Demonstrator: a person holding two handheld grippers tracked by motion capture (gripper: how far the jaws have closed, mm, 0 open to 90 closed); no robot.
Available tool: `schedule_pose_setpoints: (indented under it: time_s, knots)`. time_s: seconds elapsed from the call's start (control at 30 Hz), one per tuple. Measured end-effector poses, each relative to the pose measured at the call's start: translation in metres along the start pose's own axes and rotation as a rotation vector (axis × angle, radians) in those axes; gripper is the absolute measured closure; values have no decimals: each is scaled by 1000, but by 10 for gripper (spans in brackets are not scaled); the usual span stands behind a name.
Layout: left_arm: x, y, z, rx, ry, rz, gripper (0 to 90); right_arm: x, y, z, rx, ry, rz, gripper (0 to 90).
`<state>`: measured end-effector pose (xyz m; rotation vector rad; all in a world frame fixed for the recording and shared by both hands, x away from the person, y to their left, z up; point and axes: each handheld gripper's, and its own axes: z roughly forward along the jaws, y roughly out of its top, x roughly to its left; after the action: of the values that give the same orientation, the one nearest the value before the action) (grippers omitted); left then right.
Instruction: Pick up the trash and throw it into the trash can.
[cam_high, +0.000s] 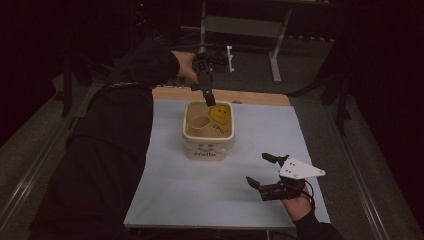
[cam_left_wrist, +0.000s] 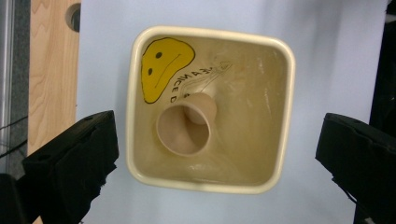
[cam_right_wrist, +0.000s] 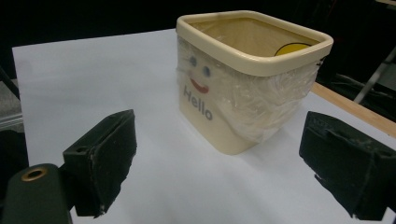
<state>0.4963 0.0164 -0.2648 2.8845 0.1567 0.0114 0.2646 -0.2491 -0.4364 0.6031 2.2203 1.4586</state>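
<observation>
- Dark room all round; a pale sheet (cam_high: 200, 195) covers the counter (cam_high: 250, 96), whose wooden strip shows bare along the far edge.
- Left claw (cam_high: 209, 100) hangs above the bin (cam_high: 208, 139), pointing down at its far rim. In the left gripper view its jaws stand wide apart, one on either side of the bin (cam_left_wrist: 211, 186), holding nothing and touching nothing.
- Right claw (cam_high: 264, 169) sits low over the near right part of the sheet, well apart from the bin. Its jaws are also spread wide and empty; the right gripper view looks between them at the bin's (cam_right_wrist: 219, 126) front face.
- Bin stands upright near the middle of the sheet, toward the far side. It is cream, square with rounded corners, and lined with clear film that folds over under the rim.
- A cup (cam_left_wrist: 185, 128) lies on its side inside the bin, mouth turned up toward the left claw's camera.
- Writing: "Hello" under a small drawn face on the bin's front. Inside, a yellow smiley (cam_left_wrist: 163, 65) with dark lettering beside it, too creased to read whole.
- Open sheet lies to the bin's left, right and near side; its far rim comes close to the wooden strip. A round hole (cam_left_wrist: 72, 15) is cut in that strip.
</observation>
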Motion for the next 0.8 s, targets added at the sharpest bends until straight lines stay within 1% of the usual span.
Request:
schedule_pose_setpoints:
  time_s: [0.07,0.1,0.13,0.2,0.27,0.4,0.53,0.7,0.73,0.77,0.8]
  knots:
    - [-2,-1,-1,-3,6,7,4,0,0,0,1,0,0,109]
    - [-2,-2,-1,-6,2,2,4,0,0,1,1,0,-1,109]
    - [-3,-2,-2,-16,11,6,4,0,0,1,1,2,0,109]
    - [-5,-3,-3,-23,8,9,4,0,0,1,2,2,-1,109]
    - [-7,-3,-3,-19,12,18,4,0,0,1,3,3,0,109]
    - [-9,-5,-4,-21,14,12,5,0,0,1,3,3,0,109]
    - [-11,-9,-6,-43,20,-6,4,0,0,1,4,-2,-3,109]
    - [-13,-13,-7,-45,19,-3,4,0,0,1,4,-1,-2,109]
    - [-14,-15,-7,-47,24,-4,5,0,0,1,5,-1,-3,109]
    - [-15,-16,-7,-40,16,-7,4,0,0,2,7,0,-2,109]
    - [-15,-17,-7,-42,12,-7,4,0,0,2,7,0,-2,109]
